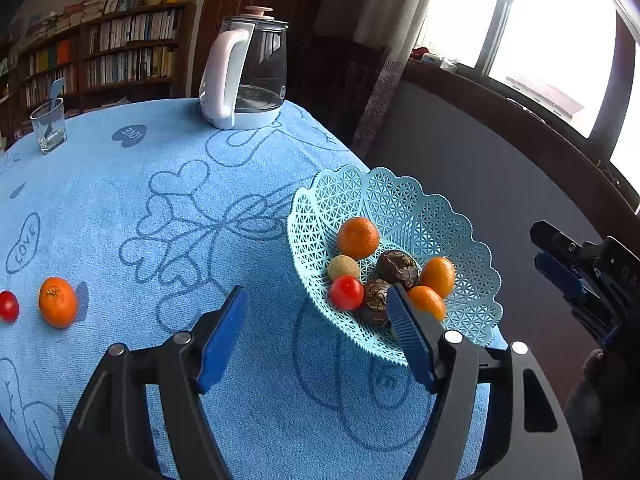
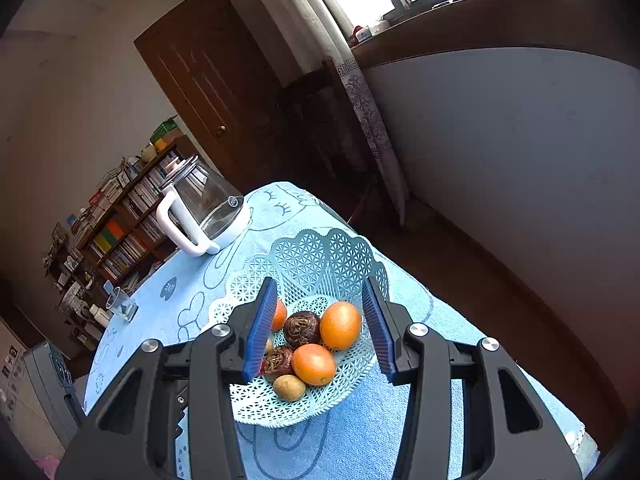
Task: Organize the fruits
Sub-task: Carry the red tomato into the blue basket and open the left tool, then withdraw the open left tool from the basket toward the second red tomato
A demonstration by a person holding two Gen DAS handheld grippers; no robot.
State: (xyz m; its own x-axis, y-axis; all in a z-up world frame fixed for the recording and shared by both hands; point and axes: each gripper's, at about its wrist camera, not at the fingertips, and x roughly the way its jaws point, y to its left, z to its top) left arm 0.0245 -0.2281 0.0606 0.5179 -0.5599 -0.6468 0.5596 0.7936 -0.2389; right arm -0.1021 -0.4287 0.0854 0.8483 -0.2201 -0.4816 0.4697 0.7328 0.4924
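Blue ribbed pads frame both views: my left gripper [image 1: 316,336] stands spread wide with nothing between its fingers, above bare blue tablecloth [image 1: 160,200]. My right gripper [image 2: 320,328] is likewise parted and empty, poised over the lattice basket [image 2: 320,252].

Contents of the basket, left wrist view: three oranges, one toward 12 o'clock [image 1: 358,238] and two toward 3 to 4 o'clock; two dark wrinkled fruits [image 1: 398,268]; a pale tan fruit [image 1: 343,268]; and a tomato [image 1: 346,292] at 8 o'clock of the pile.

Fruit outside the basket: a loose orange [image 1: 58,302] at 9 o'clock of the left wrist view, with a second tomato [image 1: 8,306] just beside it at the frame edge. Both rest on the cloth, well apart from the basket.

Handling, as I judge it: the loose orange should be light, firm and slightly yielding, its pebbled rind giving my pads fair grip. I would take it across its widest middle, fingers on opposite flanks. The tomato looks smooth and thin-skinned, so it is likely to slip or bruise; it calls for a gentler squeeze at the equator.

Background: a glass kettle [image 1: 248,76] at 12 o'clock and a drinking glass [image 1: 49,126] at 10 o'clock, both clear of the work.
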